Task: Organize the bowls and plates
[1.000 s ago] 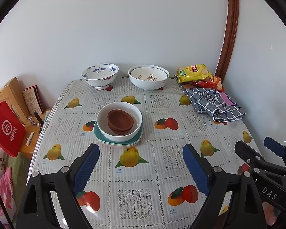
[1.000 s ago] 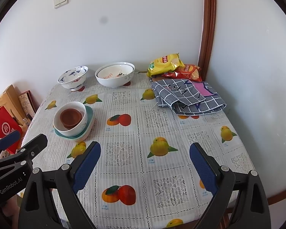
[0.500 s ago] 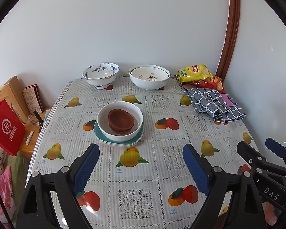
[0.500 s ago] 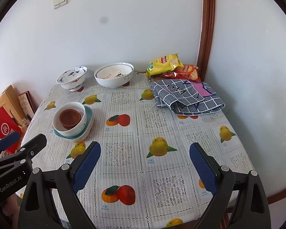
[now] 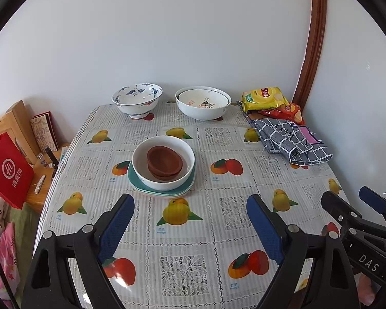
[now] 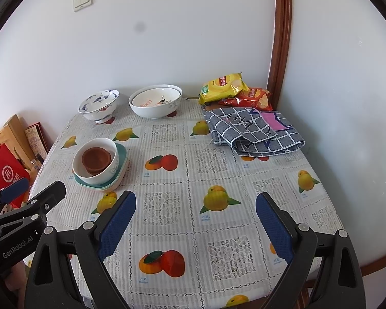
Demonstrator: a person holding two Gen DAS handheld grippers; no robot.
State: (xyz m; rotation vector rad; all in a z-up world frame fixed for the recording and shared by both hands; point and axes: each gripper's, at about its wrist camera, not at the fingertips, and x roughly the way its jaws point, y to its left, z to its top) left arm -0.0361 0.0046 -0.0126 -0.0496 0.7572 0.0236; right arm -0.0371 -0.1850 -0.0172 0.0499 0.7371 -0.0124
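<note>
You are holding both grippers spread wide and empty above the near edge of the counter (image 5: 218, 139).

Your left gripper (image 5: 190, 221) is hovering just short of the stack: brown bowls (image 5: 164, 163) sitting inside a white bowl (image 5: 163, 180), which is resting on teal plates (image 5: 185, 190). Your right gripper (image 6: 195, 221) is hanging over bare cloth, well apart from that stack. A blue-patterned bowl (image 5: 137, 100) and a wide white bowl (image 5: 202, 103) are sitting side by side at the far edge, with snack bags (image 5: 266, 99) and a checked cloth (image 5: 290, 141) lying to their right.

Bright even daylight, soft shadows, sharp focus, strong fisheye curving at edges, dark vignetted corners, faint tablecloth (image 5: 218, 221) glare
</note>
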